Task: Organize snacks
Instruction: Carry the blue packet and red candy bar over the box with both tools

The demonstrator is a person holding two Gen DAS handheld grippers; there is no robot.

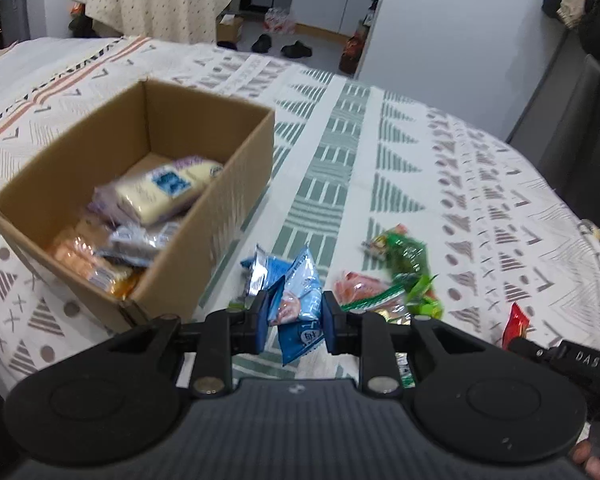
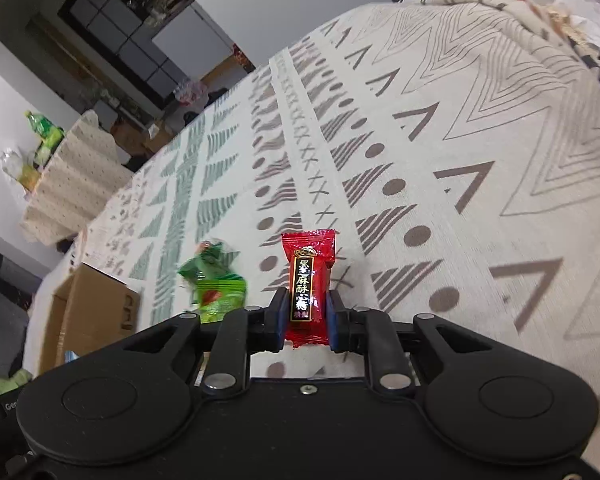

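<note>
Two grippers in frame, each carrying a snack. Left wrist view: left gripper point(image 1: 293, 322) had its jaws closed narrowly on a blue packet point(image 1: 298, 300), held above the patterned tablecloth point(image 1: 440, 152). A second blue packet point(image 1: 260, 266) lay on the cloth just beyond it. Cardboard box point(image 1: 236, 168) sat open toward the cloth's left side, already holding several snacks, among them a pale yellow pack point(image 1: 160, 194) and an orange-wrapped one point(image 1: 82, 258); details blurred. Green packets point(image 1: 408, 264) and a pink packet point(image 1: 358, 284) lay loose on the cloth right of the blue ones, near each other, exact contact not clear. A red wrapper point(image 1: 516, 322) showed at the right edge beside the other gripper's body. Right wrist view: right gripper point(image 2: 303, 316) had its jaws shut on a red candy point(image 2: 308, 280), wrapper upright with gold lettering on a black strip. Green packets point(image 2: 214, 280) lay on the tablecloth point(image 2: 460, 140) to the left, and the cardboard box point(image 2: 88, 312) stood further left, near that cloth edge.
</note>
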